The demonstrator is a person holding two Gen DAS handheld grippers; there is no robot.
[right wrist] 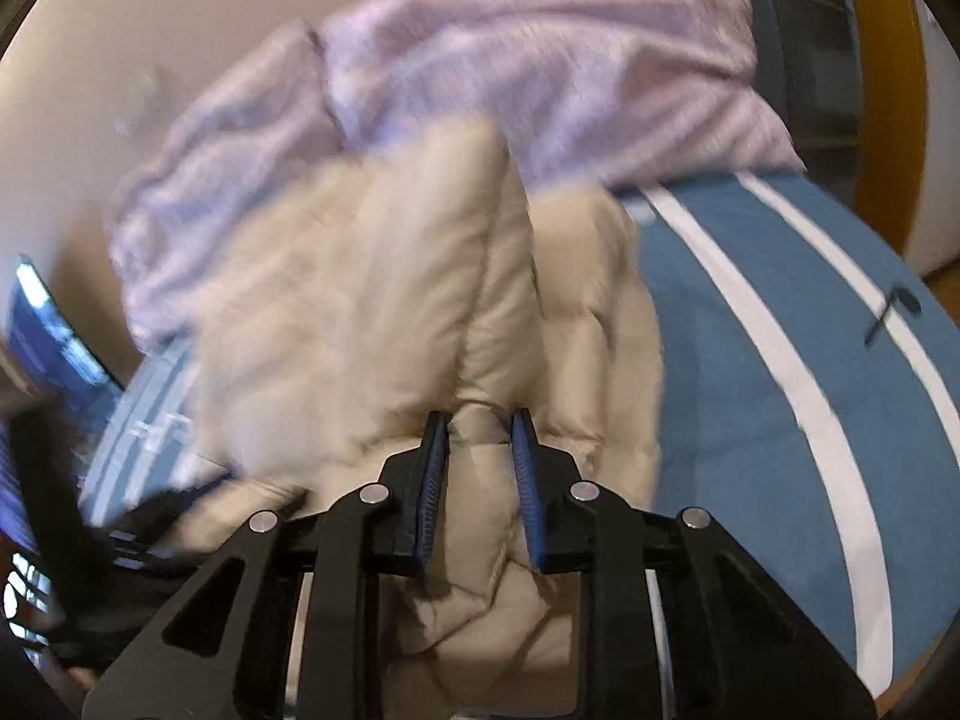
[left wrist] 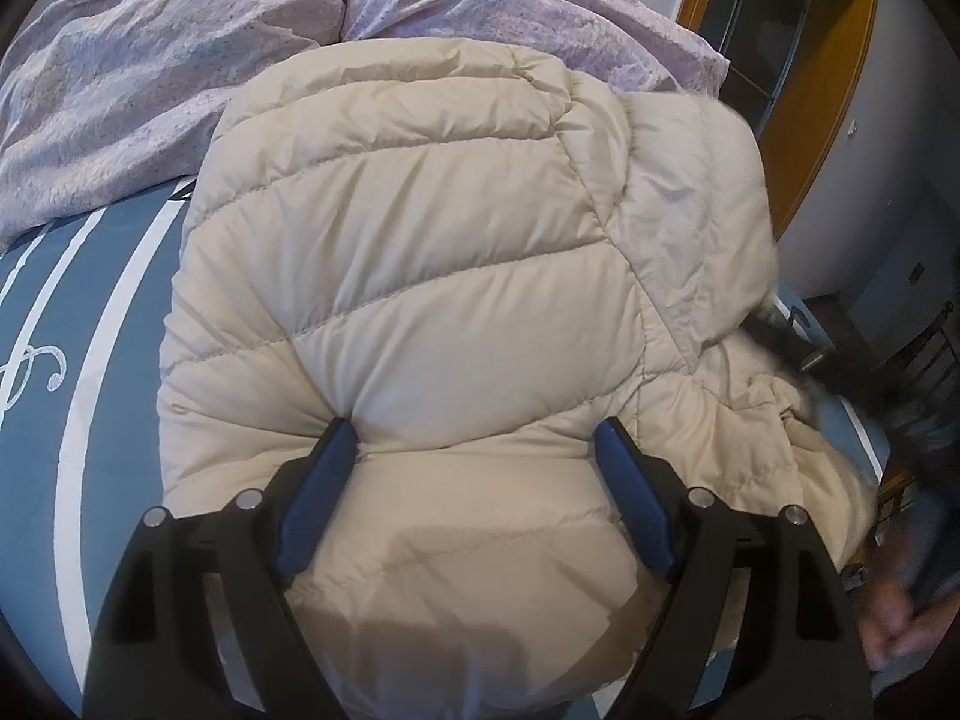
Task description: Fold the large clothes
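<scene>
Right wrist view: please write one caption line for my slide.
Right gripper pinches a fold of the beige puffer jacket over the blue striped bedsheet.

My left tongs over the puffer jacket

My left gripper (left wrist: 474, 438) stands wide, its blue pads (left wrist: 321, 480) pressing into the cream quilted jacket (left wrist: 420, 252) on the blue striped bedsheet (left wrist: 114, 324); a crumpled lilac duvet (left wrist: 150, 72) lies at eleven o'clock, a blurred hand (left wrist: 900, 630) at four.

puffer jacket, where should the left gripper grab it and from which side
Grip the near hem of the puffer jacket, coming in low from the near edge. The left gripper only straddles a puffy panel; the hem is thinner and pinchable.
</scene>
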